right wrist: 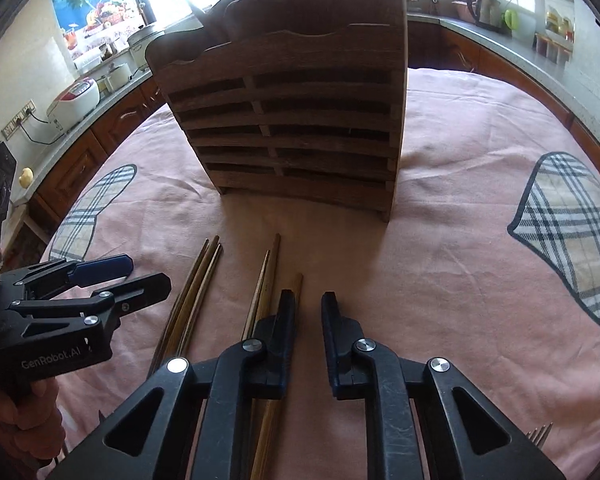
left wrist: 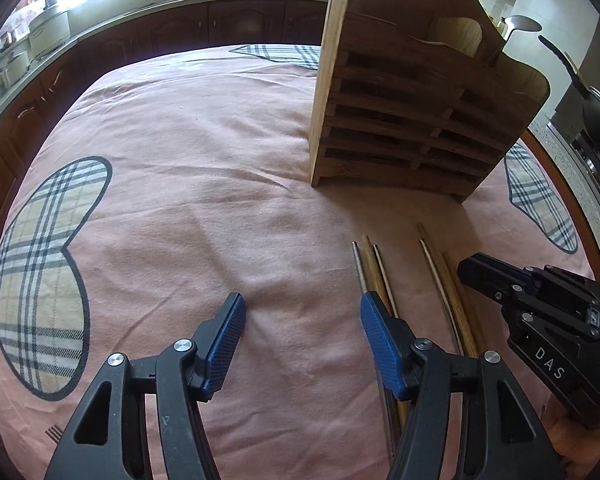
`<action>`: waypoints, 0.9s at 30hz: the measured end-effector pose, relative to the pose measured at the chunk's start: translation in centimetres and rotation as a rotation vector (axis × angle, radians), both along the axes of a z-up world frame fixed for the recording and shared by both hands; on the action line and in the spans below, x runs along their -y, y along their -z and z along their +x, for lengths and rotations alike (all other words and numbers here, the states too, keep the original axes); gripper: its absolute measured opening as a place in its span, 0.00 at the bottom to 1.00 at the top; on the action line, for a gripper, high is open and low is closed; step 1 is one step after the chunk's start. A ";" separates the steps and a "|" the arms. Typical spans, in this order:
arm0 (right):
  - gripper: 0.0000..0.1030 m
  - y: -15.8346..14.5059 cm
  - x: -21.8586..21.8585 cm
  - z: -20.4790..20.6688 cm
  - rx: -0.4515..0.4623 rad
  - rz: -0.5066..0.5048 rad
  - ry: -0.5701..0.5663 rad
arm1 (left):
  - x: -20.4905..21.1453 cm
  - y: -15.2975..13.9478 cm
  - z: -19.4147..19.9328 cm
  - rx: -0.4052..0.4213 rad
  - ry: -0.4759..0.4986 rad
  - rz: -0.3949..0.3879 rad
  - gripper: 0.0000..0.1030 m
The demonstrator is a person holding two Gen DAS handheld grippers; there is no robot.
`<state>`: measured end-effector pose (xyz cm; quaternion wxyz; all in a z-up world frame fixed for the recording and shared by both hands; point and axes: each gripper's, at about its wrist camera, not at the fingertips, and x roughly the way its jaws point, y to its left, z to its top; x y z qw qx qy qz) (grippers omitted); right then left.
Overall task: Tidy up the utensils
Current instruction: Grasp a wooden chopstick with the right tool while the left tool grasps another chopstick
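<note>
A wooden slatted utensil holder (left wrist: 412, 112) (right wrist: 296, 120) stands upright on the pink cloth. Several chopsticks lie in front of it in two bundles: a left bundle (right wrist: 198, 280) (left wrist: 374, 272) and a right bundle (right wrist: 270, 276) (left wrist: 440, 276). My left gripper (left wrist: 302, 318) is open and empty above the cloth, its right finger over the left bundle. My right gripper (right wrist: 308, 304) is open a little and empty, its left finger over the right bundle. Each gripper shows in the other's view, the right one (left wrist: 540, 304) and the left one (right wrist: 112, 276).
A pink cloth (left wrist: 200, 200) with plaid patches covers the round table. A fork's tines (right wrist: 538, 434) show at the lower right. Kitchen counters with rice cookers (right wrist: 76, 96) and dark cabinets ring the table.
</note>
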<state>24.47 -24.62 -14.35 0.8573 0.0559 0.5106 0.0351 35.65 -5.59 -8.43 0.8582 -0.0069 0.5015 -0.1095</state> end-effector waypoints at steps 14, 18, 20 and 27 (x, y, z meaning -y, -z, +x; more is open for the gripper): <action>0.11 -0.9 1.5 -1.2 -0.008 0.119 -0.023 | 2.4 1.0 1.1 0.008 0.076 0.133 0.59; 0.11 -0.6 0.9 -0.6 -0.033 0.064 -0.039 | 1.7 1.1 1.2 0.002 0.082 0.123 0.56; 0.10 -0.3 0.7 -0.2 -0.034 0.072 -0.042 | 1.7 1.2 1.7 -0.007 0.080 0.119 0.56; 0.09 -0.2 0.0 1.1 -0.029 0.024 -0.070 | 3.0 0.6 1.6 0.013 0.112 0.129 0.28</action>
